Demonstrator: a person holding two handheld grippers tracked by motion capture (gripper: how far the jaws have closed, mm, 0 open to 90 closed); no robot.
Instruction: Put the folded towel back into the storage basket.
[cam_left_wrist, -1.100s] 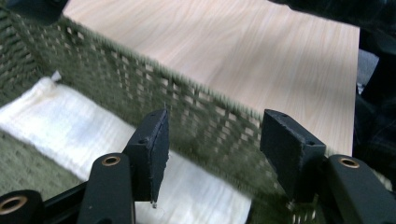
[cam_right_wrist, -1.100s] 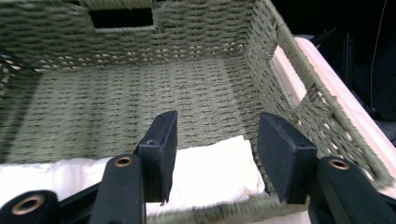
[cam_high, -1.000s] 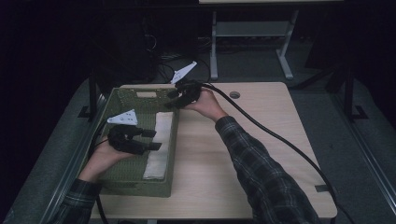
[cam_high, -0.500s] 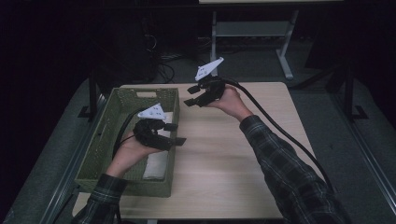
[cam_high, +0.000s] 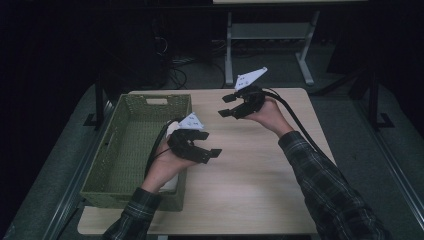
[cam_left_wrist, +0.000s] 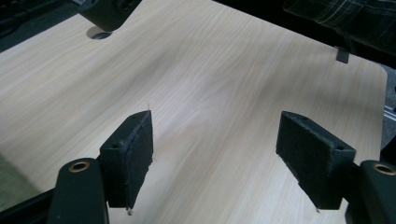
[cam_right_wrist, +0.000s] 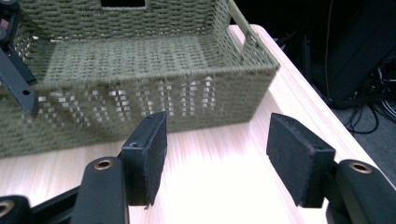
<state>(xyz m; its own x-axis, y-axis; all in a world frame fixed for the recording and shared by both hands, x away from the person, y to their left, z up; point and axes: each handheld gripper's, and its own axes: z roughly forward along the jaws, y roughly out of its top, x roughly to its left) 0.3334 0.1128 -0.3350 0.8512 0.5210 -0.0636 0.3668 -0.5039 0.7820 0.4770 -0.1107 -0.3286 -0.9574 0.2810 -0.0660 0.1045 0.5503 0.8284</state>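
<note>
High view: basket (cam_high: 135, 150) runs lengthwise away from the person — white cloth (cam_high: 171, 131) inside, perhaps; both grippers spread, empty.

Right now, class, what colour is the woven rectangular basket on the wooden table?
Olive green; the woven basket shows best in the right gripper view.

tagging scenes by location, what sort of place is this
Probably a lab or workshop set up for recording, not a home: a bare wooden table under dim light, a metal stand and loose cables on the floor behind, and a woven basket.
</note>
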